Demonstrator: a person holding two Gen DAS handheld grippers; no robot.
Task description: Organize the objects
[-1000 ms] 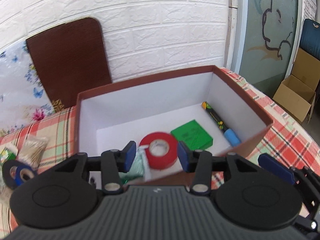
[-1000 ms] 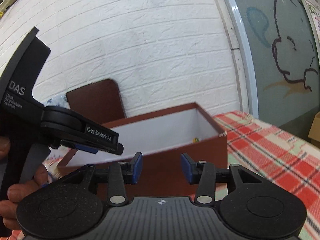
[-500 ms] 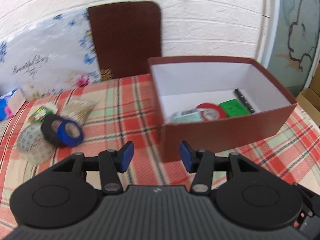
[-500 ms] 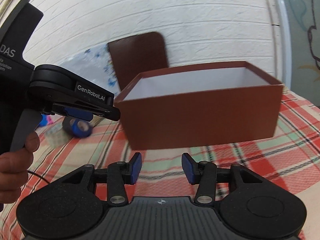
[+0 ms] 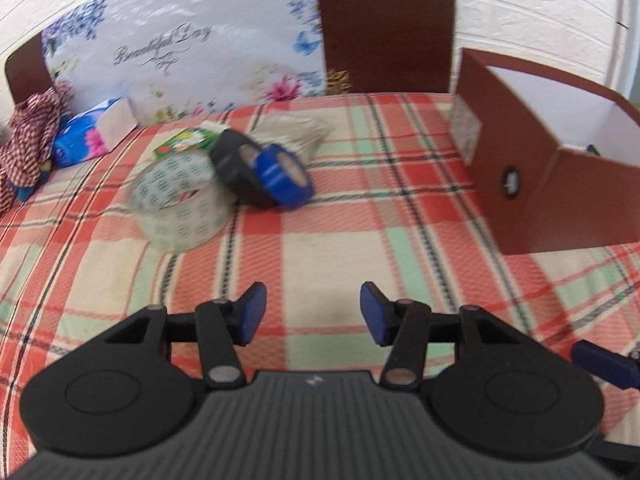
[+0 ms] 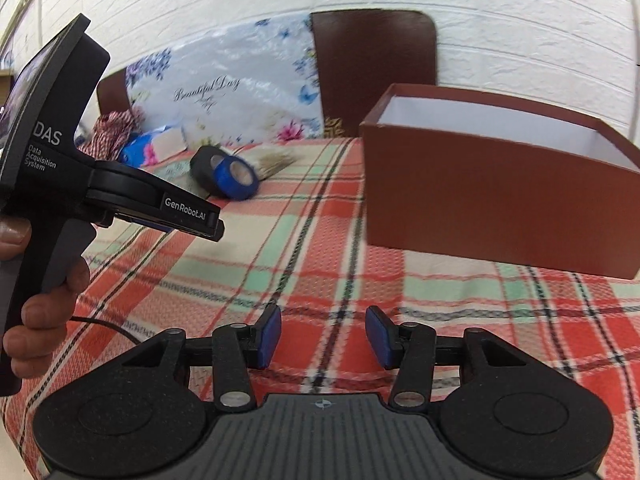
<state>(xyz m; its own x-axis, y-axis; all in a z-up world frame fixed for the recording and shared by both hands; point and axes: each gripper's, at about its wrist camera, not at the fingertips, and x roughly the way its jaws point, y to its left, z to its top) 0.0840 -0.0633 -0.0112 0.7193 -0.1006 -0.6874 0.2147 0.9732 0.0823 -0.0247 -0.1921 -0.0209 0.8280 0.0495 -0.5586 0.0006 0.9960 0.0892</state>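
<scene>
Both grippers, left [image 5: 311, 312] and right [image 6: 323, 336], are held spread and empty above the plaid cloth [image 5: 320, 248].

Beyond the left gripper, a clear tape roll [image 5: 180, 204] is seen touching a black tape roll [image 5: 234, 168] and a blue tape roll [image 5: 282, 176]; the brown box [image 6: 496, 204] stands well apart at the right, with a floral bag [image 5: 180, 48] leaned against the wall behind.

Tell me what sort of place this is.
Probably a room in a home: a table under a plaid tablecloth stands against a white brick wall, with a floral "Beautiful Day" bag and a brown chair back behind it.
</scene>
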